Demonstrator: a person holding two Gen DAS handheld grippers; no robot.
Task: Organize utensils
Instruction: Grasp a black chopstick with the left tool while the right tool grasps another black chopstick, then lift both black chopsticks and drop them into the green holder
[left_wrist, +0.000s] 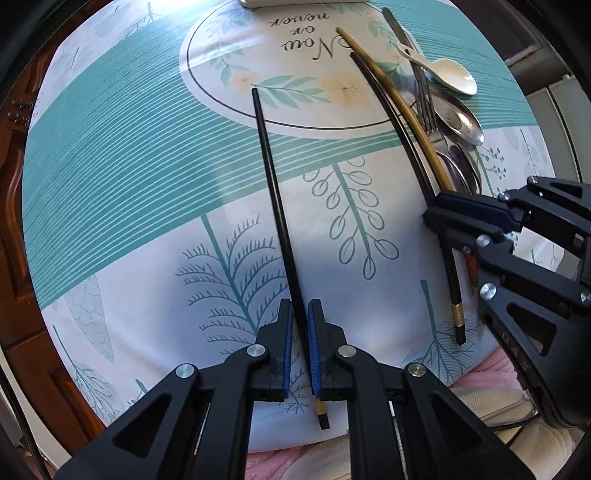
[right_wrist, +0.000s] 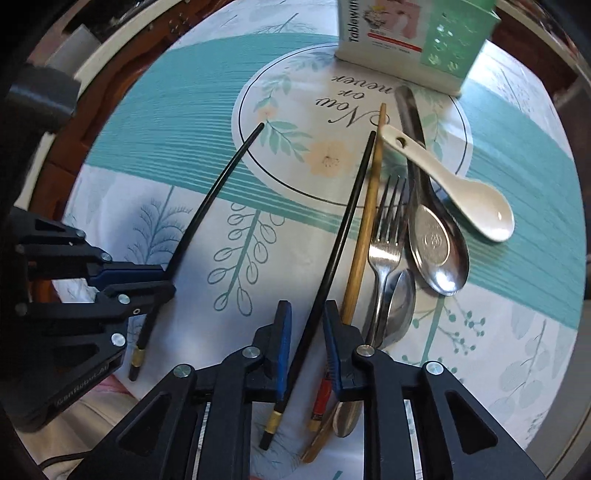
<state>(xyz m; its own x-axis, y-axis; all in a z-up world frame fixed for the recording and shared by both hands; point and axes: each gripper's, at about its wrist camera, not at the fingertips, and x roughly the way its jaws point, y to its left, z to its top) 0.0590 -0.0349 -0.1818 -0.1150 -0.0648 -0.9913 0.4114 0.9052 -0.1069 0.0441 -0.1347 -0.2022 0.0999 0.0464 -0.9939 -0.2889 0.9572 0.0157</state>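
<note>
The tablecloth (right_wrist: 155, 147) bears "Now or never" inside its printed circle. A green-and-white box (right_wrist: 413, 40) at the table's far side reads "Tablewar", cut off

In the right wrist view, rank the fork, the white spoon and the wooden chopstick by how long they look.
Largest to smallest:
1. wooden chopstick, though the right gripper hides its near end
2. fork and white spoon: look about alike, and the fork's handle is partly hidden, so I leave these two unranked.
</note>
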